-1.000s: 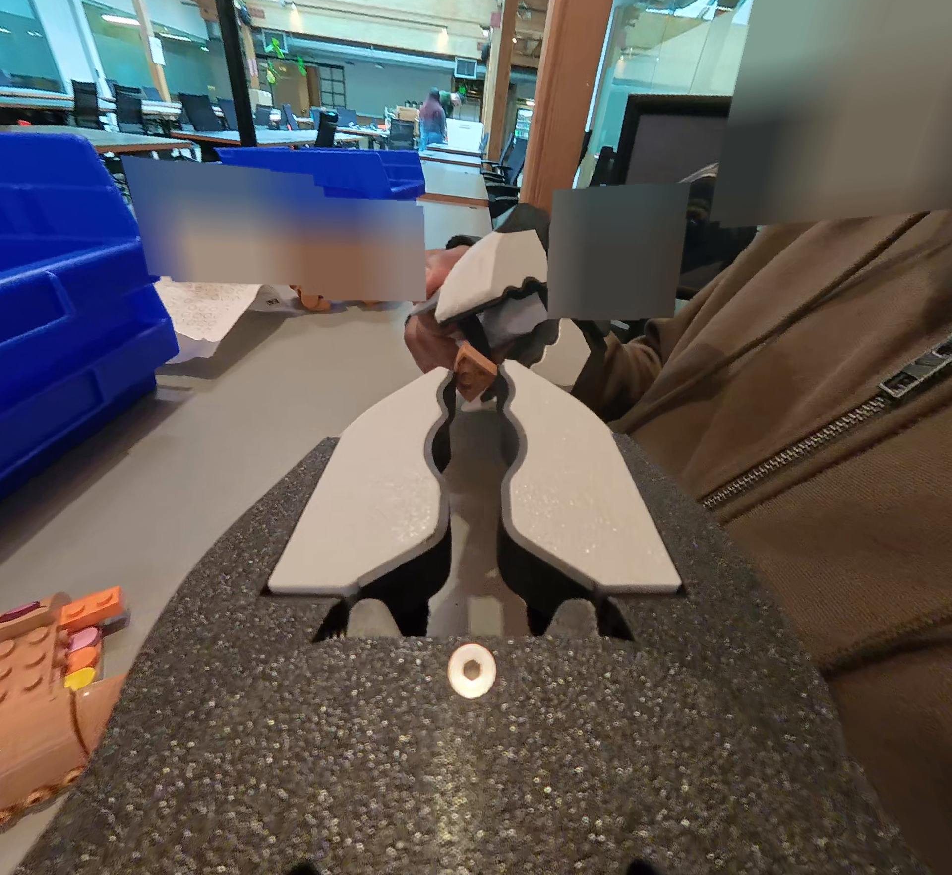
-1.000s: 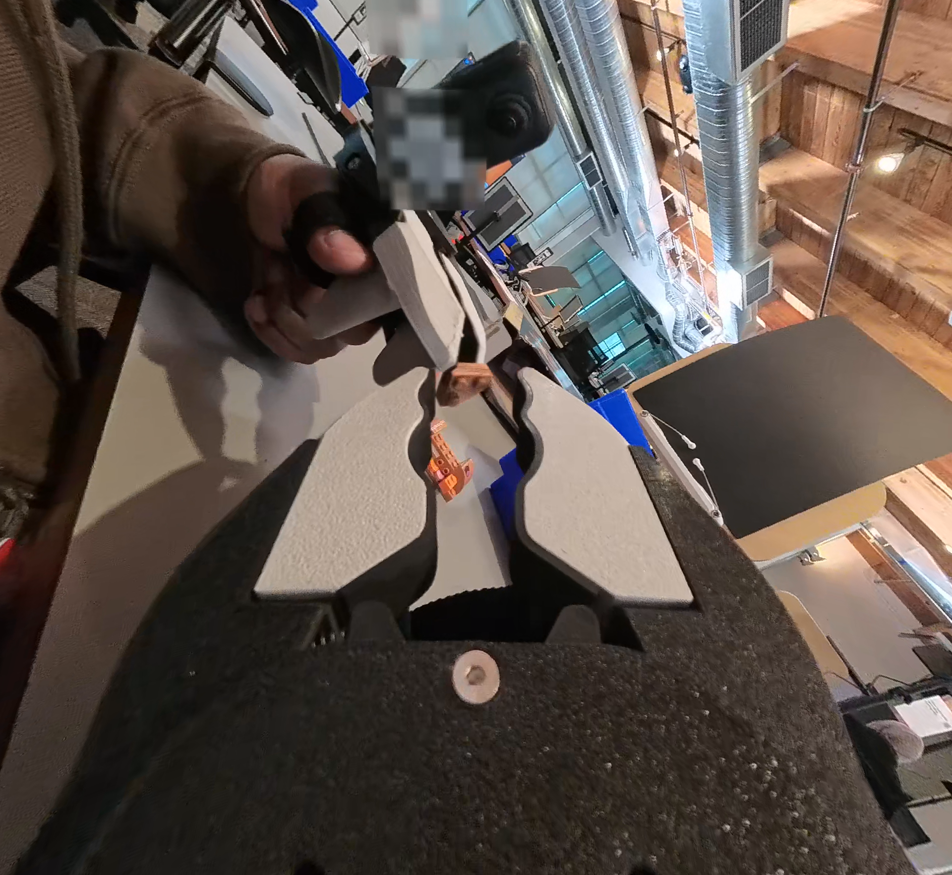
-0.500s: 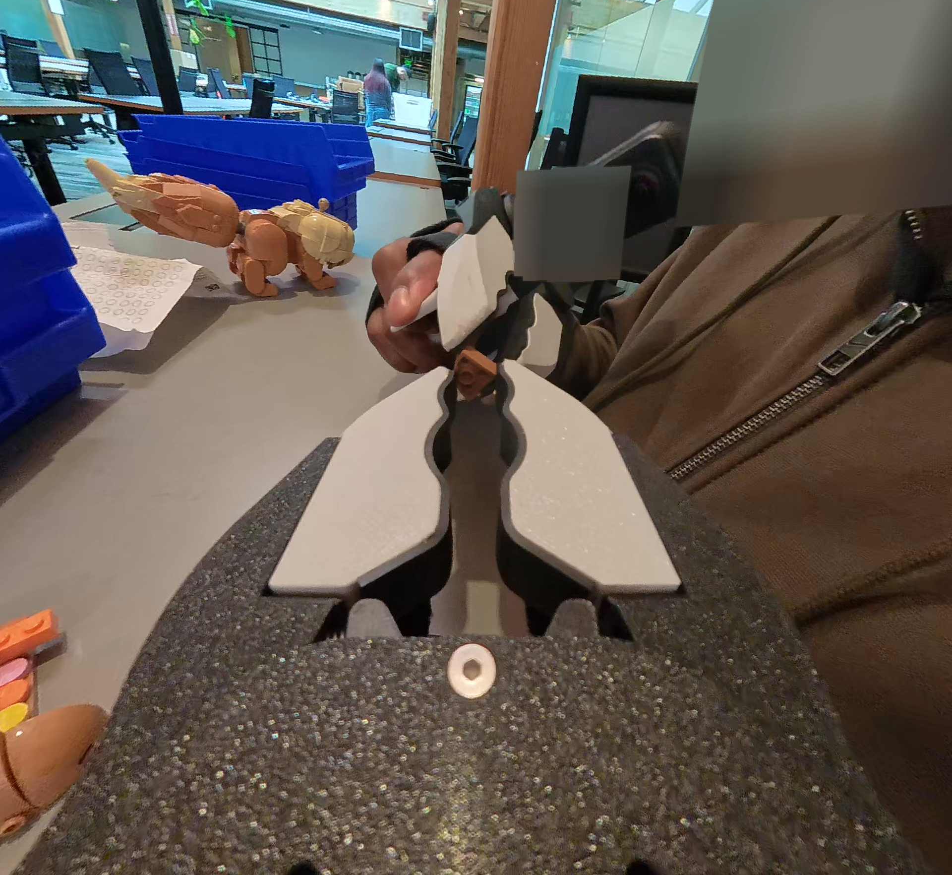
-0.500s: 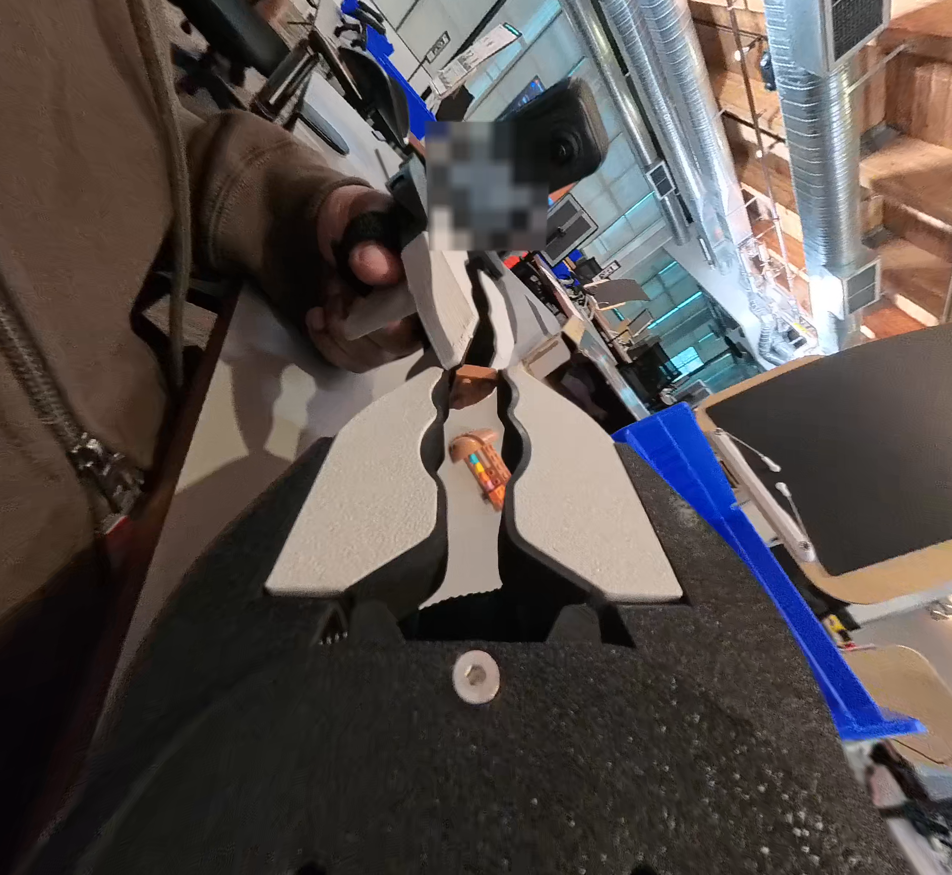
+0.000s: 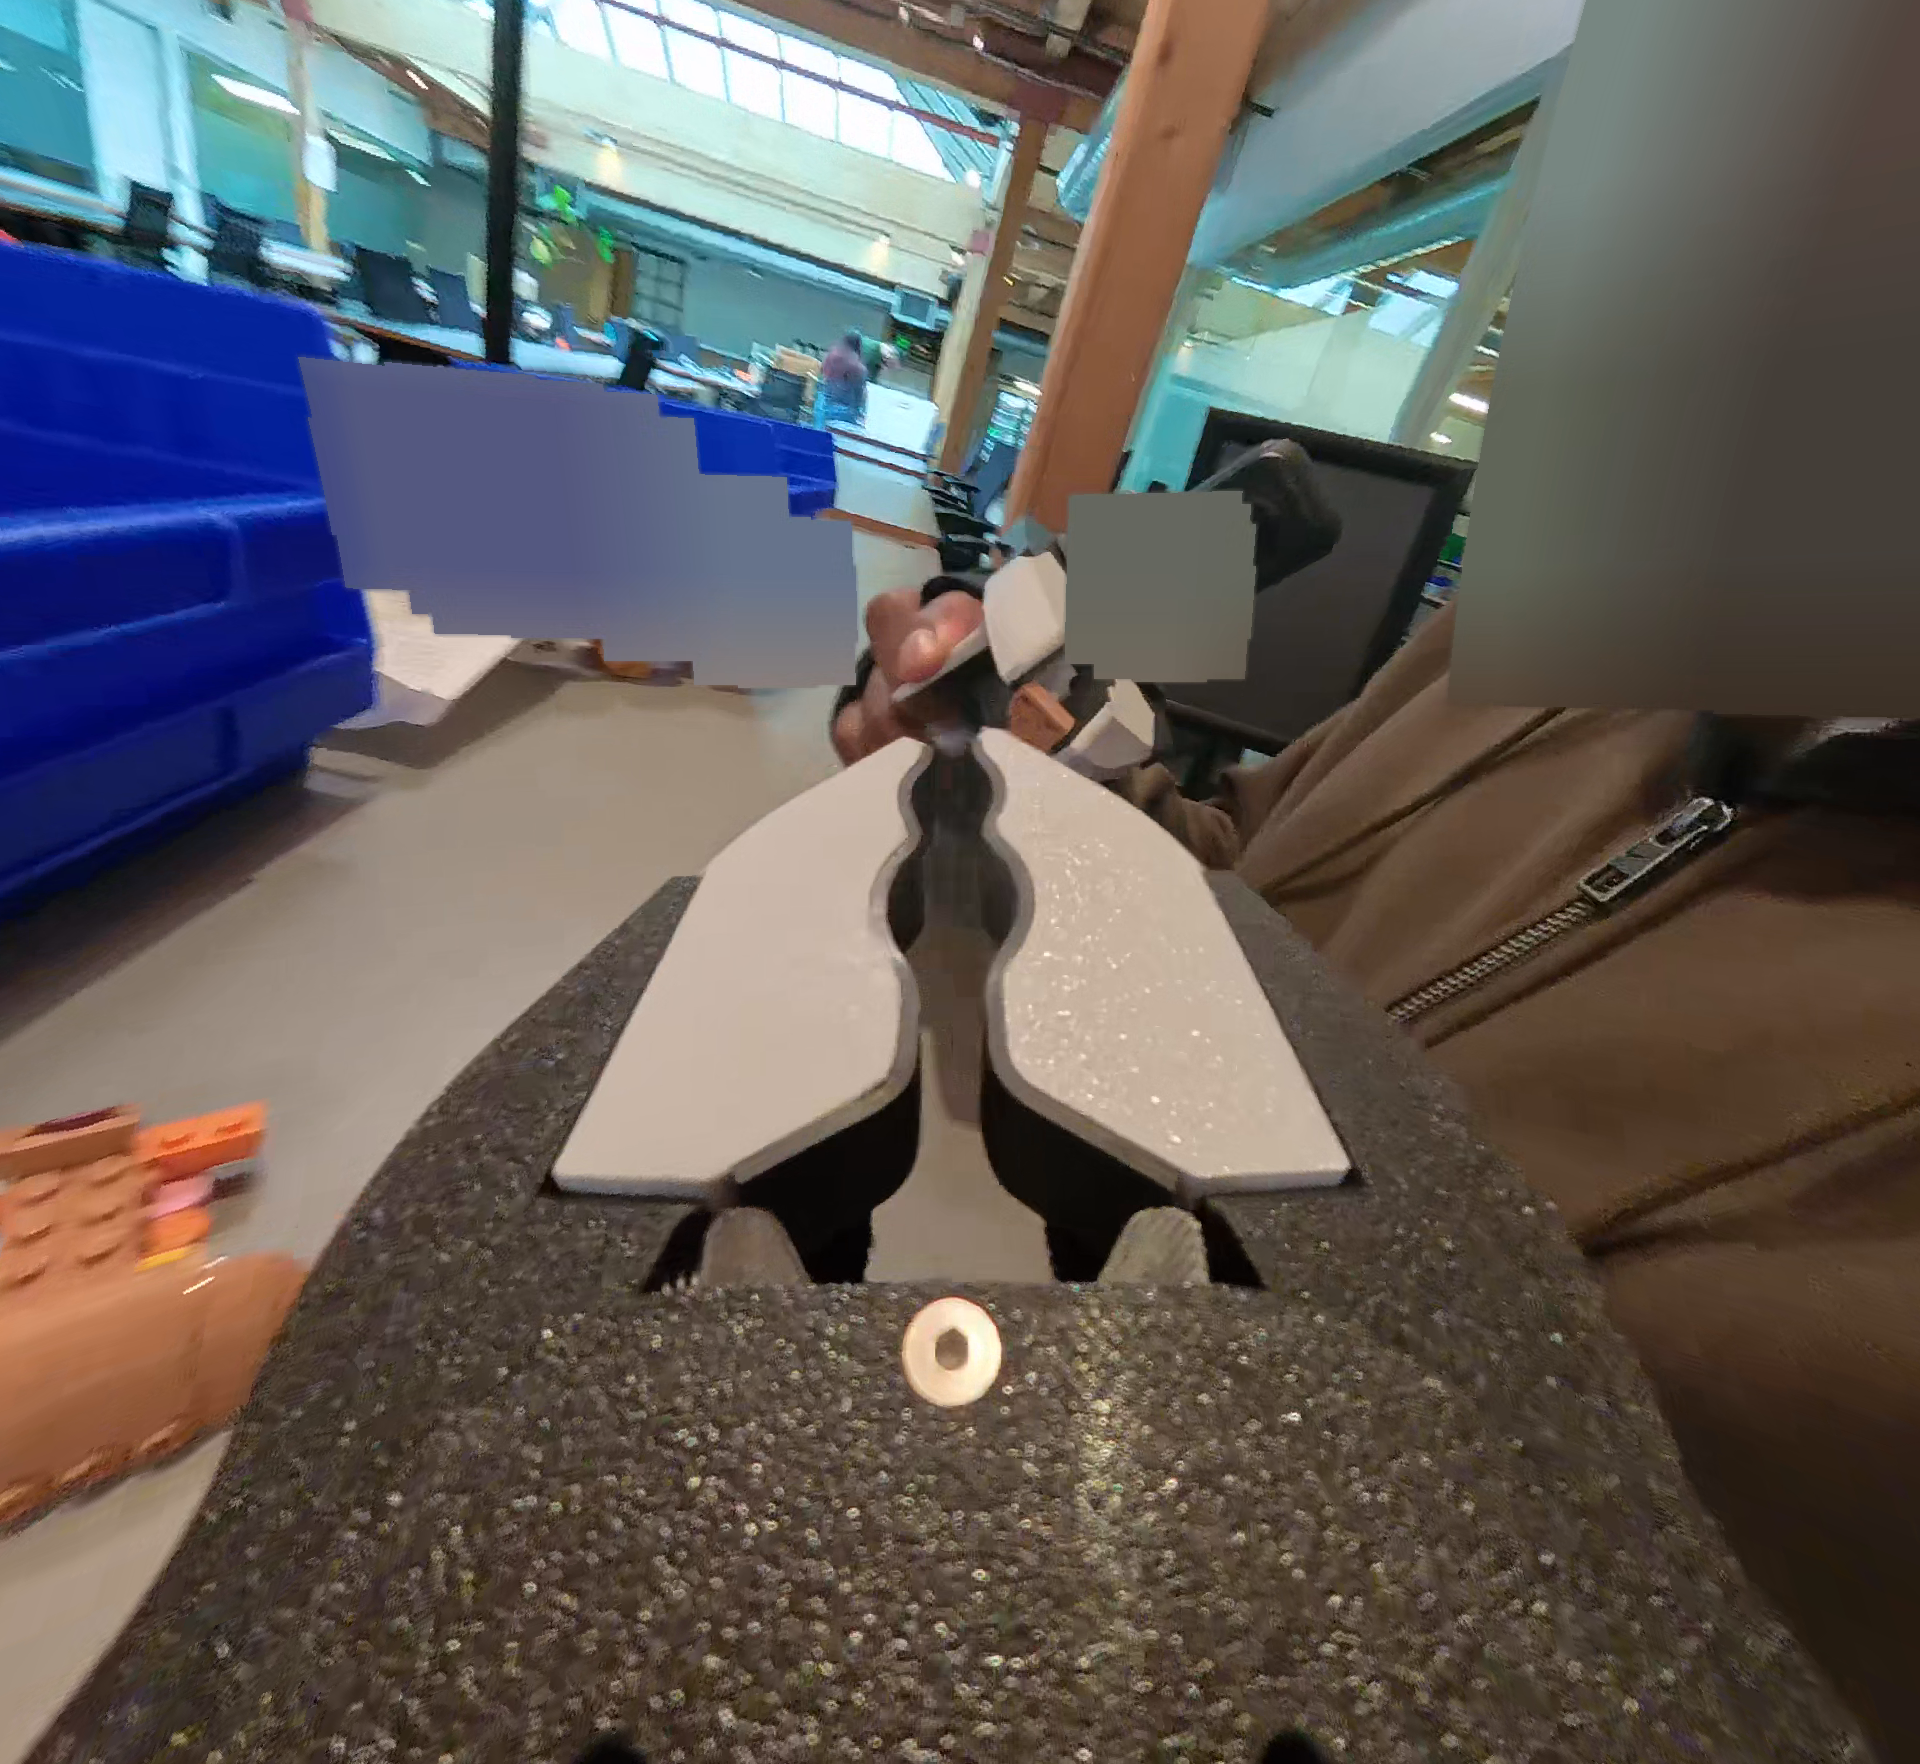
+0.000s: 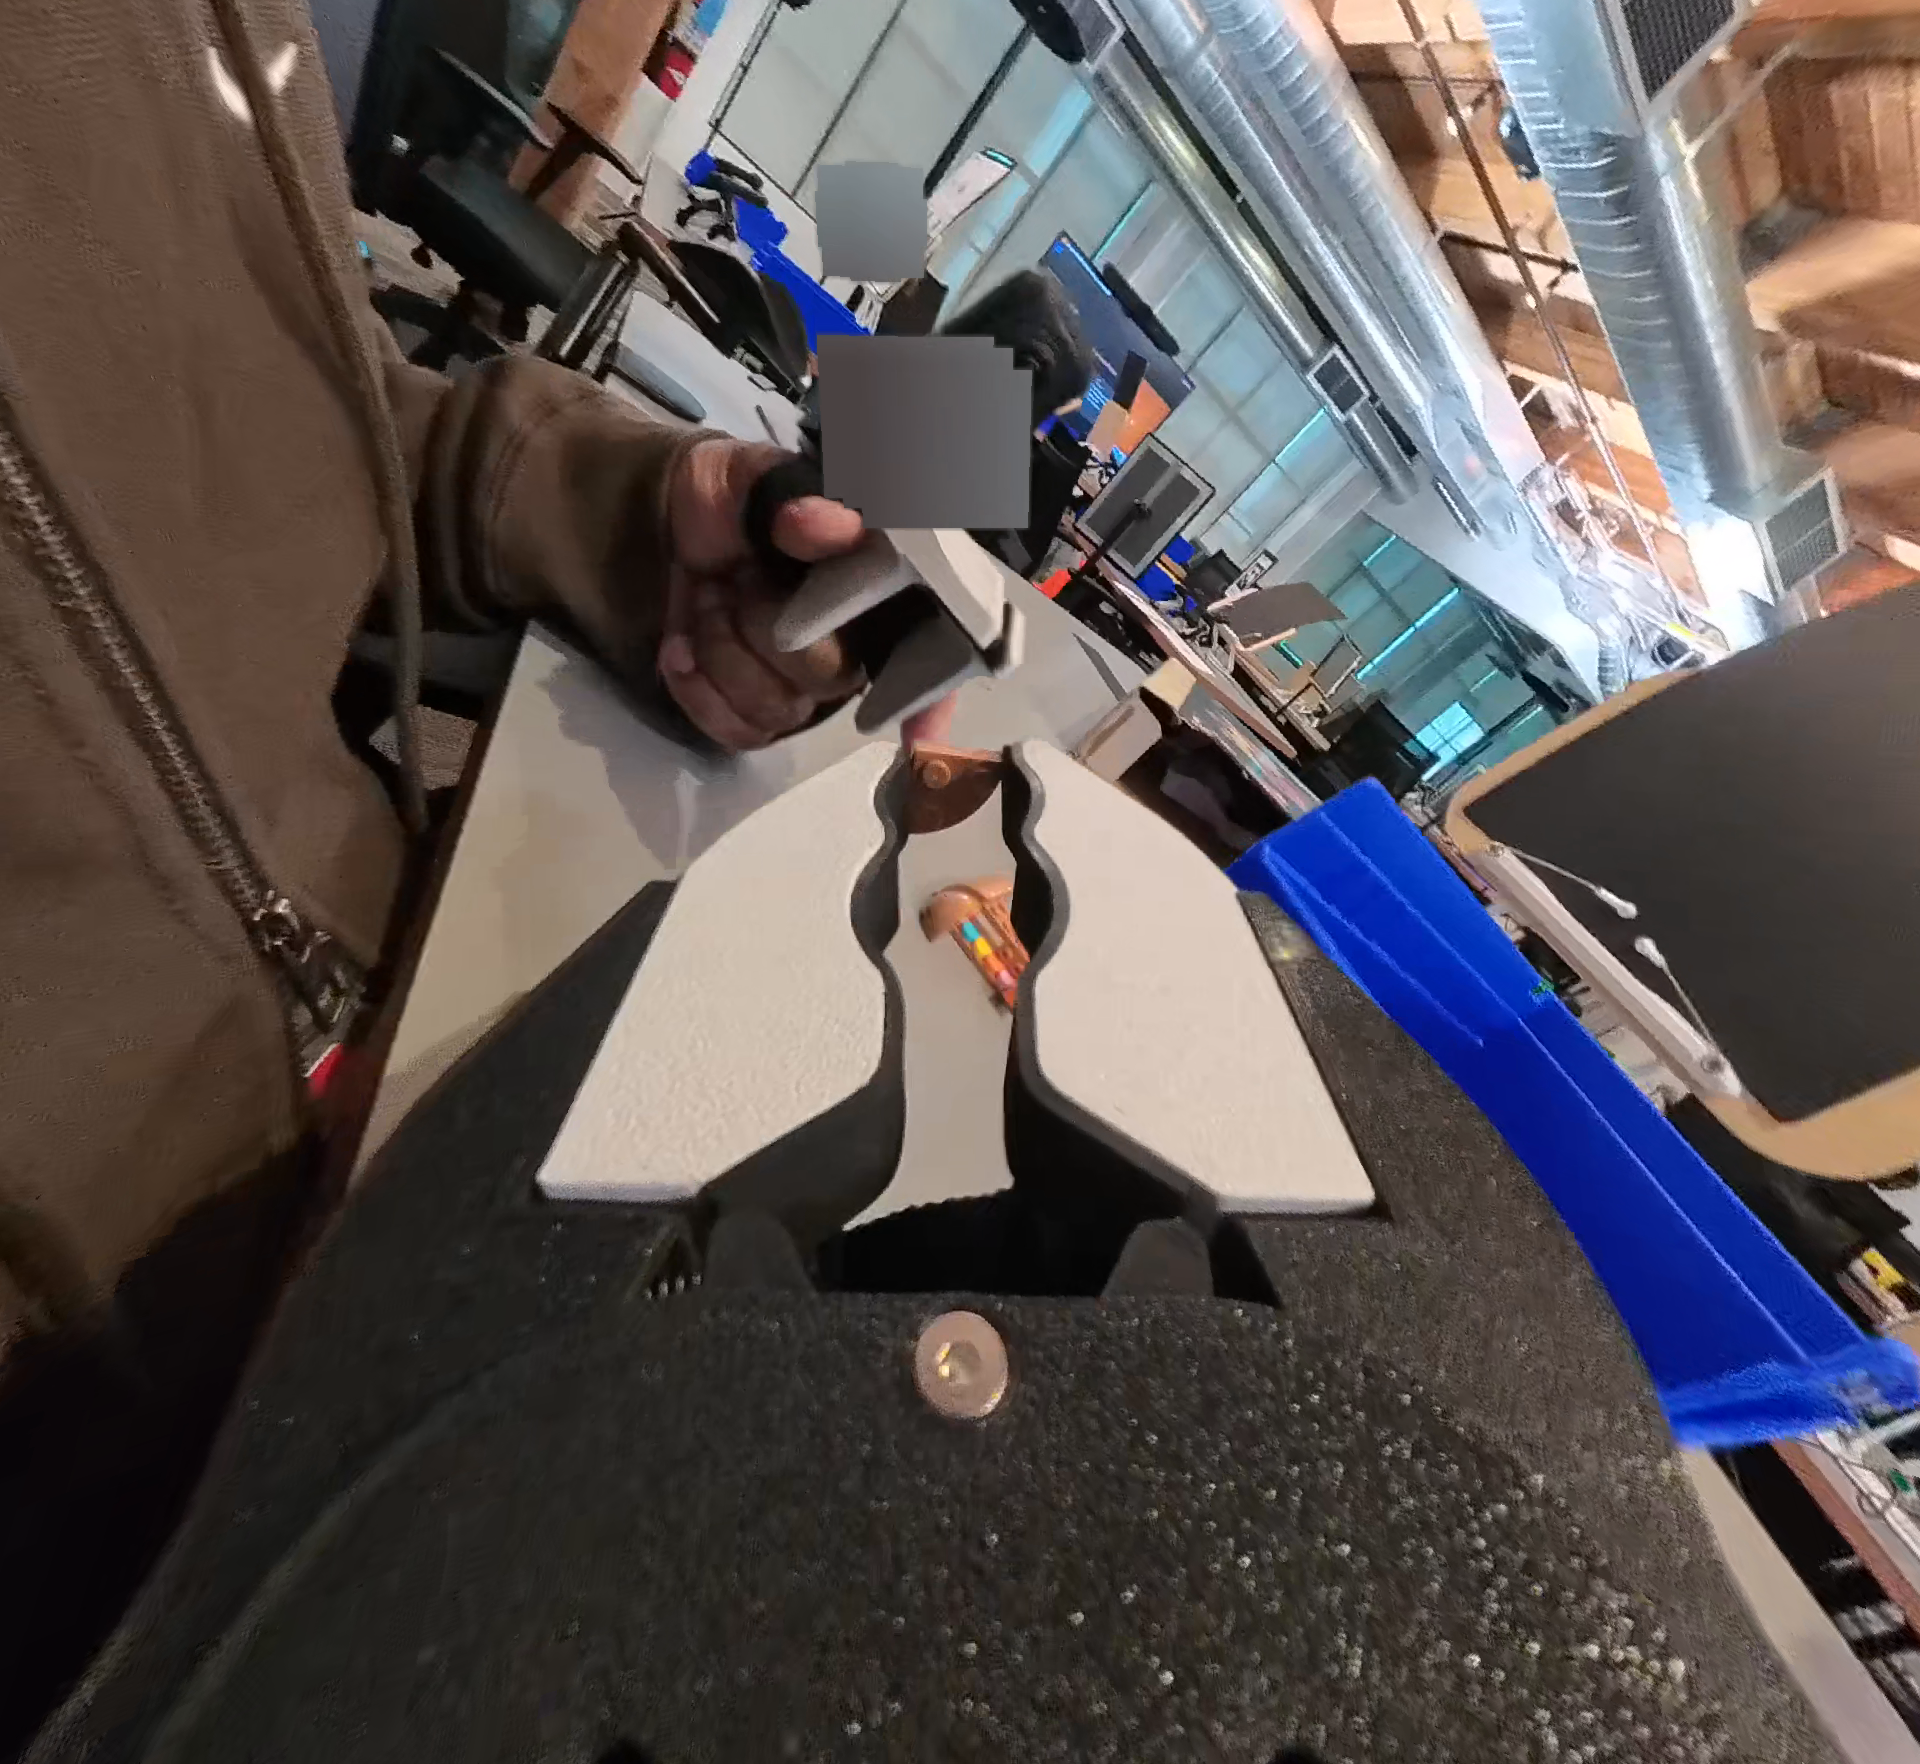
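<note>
Left gripper (image 5: 954, 746) has its fingers nearly together with nothing seen between the tips, which sit mid-frame just beside the right gripper (image 5: 1049, 691) and the small brown brick (image 5: 1042, 715) held there. Right gripper (image 6: 954, 764) is clamped on that brown brick (image 6: 951, 784) at its fingertips, centre of frame, with the left gripper (image 6: 940, 644) just above it in a person's hand (image 6: 743, 644). Blue bin (image 5: 156, 561) sits at left of the left wrist view, a brown brick model (image 5: 104, 1299) at lower left on the grey table (image 5: 364, 883); another part of that model (image 6: 982, 935) shows between the right fingers.
</note>
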